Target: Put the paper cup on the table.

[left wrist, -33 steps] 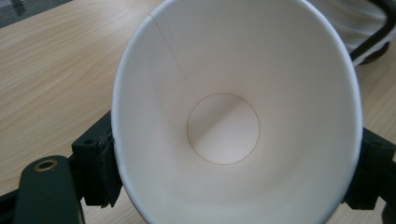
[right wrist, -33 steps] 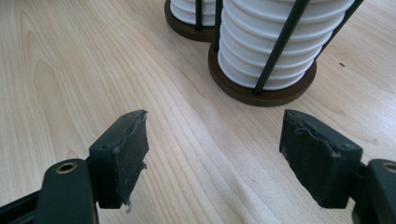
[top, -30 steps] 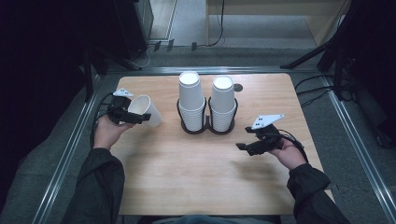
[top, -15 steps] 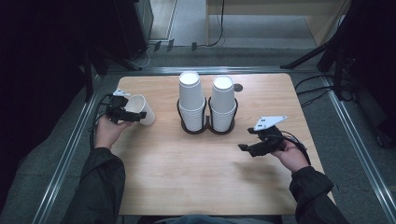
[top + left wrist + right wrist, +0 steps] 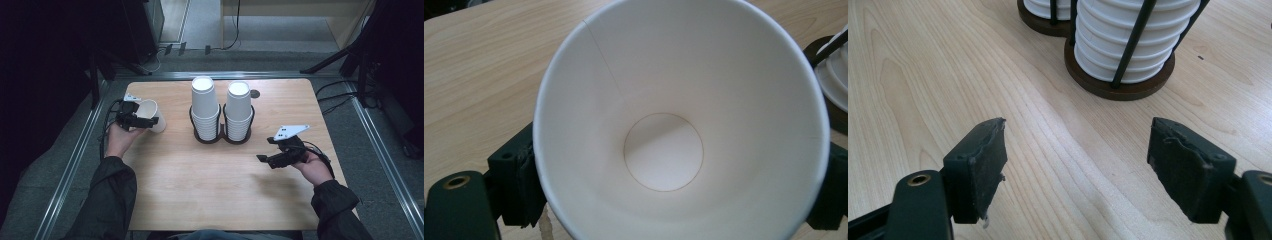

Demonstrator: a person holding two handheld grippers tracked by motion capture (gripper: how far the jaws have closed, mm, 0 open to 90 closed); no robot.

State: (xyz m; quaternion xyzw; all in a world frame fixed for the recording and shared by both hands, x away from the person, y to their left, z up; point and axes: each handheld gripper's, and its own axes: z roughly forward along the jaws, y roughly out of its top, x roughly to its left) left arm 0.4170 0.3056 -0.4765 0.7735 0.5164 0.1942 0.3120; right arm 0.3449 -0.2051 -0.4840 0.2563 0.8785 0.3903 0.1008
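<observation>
A single white paper cup (image 5: 151,114) is held at the table's far left by my left gripper (image 5: 142,121), which is shut on it. The left gripper view looks straight into that cup (image 5: 664,150), its mouth toward the camera and a black jaw on either side. Two stacks of upside-down white cups (image 5: 205,102) (image 5: 238,105) stand in a dark double holder (image 5: 221,137) at the table's middle back. My right gripper (image 5: 270,160) hovers open at the right front, nothing between its fingertips (image 5: 980,160), with the nearer stack (image 5: 1128,40) ahead of it.
The wooden table (image 5: 200,200) has metal rails along its left and right sides. Cables lie on the floor past the right edge (image 5: 345,95). A small dark round mark (image 5: 255,93) sits on the table behind the right stack.
My left gripper has turned and lowered the single cup slightly toward the table's left edge. My right gripper has drifted a little toward the front.
</observation>
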